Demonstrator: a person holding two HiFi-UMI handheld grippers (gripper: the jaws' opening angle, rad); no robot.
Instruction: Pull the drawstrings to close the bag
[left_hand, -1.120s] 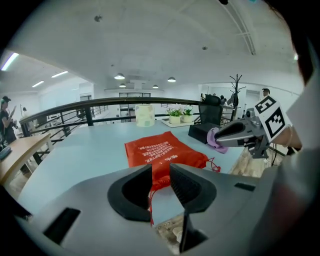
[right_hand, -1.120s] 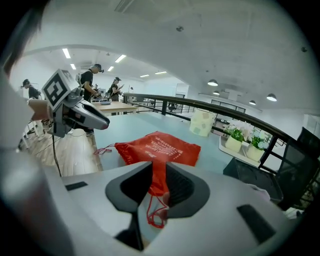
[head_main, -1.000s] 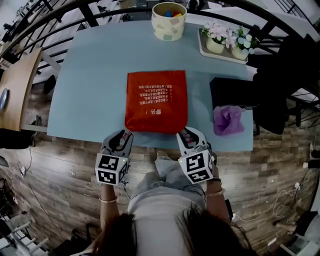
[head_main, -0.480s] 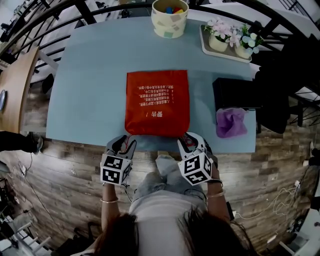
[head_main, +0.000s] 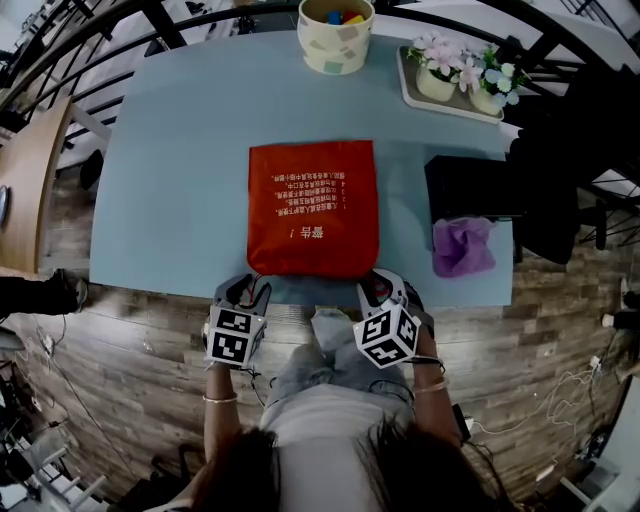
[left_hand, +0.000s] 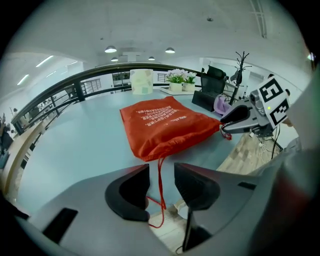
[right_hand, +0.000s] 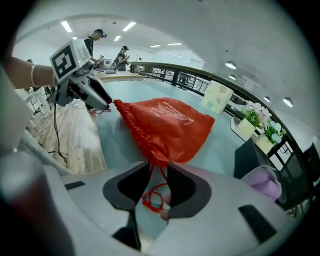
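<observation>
My left gripper is at the near left corner of the red bag. Its jaws are opening, and the left drawstring just dangles between them, not pinched. My right gripper is at the bag's near right corner, jaws apart too, with the right drawstring looped in the gap. The bag lies flat on the blue table, its near edge puckered.

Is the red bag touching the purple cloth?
Apart. The head view shows a strip of bare blue table between the bag and the cloth.
</observation>
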